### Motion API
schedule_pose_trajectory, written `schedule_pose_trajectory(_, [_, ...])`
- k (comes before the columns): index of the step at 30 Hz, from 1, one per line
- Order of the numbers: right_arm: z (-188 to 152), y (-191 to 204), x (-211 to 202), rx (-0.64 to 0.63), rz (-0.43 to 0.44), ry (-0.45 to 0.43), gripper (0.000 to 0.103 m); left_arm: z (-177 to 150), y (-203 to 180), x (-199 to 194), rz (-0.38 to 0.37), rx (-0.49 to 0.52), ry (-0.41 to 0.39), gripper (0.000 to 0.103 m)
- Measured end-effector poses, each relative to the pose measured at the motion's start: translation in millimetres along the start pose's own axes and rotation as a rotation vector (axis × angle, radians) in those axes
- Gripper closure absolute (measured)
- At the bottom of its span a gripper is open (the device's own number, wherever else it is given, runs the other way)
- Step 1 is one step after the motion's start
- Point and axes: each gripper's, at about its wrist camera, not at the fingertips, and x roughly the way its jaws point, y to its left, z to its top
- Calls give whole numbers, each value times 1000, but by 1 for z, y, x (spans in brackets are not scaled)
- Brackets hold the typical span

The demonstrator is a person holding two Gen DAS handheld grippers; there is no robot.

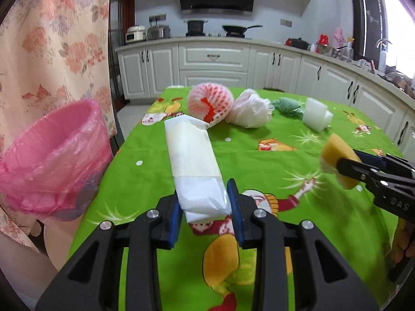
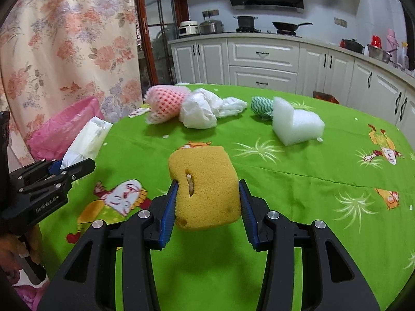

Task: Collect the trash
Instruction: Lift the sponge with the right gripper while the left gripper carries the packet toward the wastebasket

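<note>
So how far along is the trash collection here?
Nothing is visibly binned yet: the pink-lined bin looks empty. In hand: the left gripper grips a white packet, the right gripper a yellow sponge. Left on the table: foam fruit net, white plastic bag, green cloth, white foam block.

L gripper [image 1: 205, 204] low centre of frame, tilted down, pads clamped on sth white. R gripper [image 2: 207, 202] low centre too, squeezing sth yellow.
</note>
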Motion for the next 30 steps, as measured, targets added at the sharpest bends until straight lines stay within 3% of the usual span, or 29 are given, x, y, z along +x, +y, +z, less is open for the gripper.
schedule_pose_trajectory(19, [9,43,-27,-17,76,-83,60,-13,10,-78,12,26,-189,71])
schedule_pose_trajectory(30, [43,91,-30,-97,175,-157,60,6,50,-105,98,-27,-290,71])
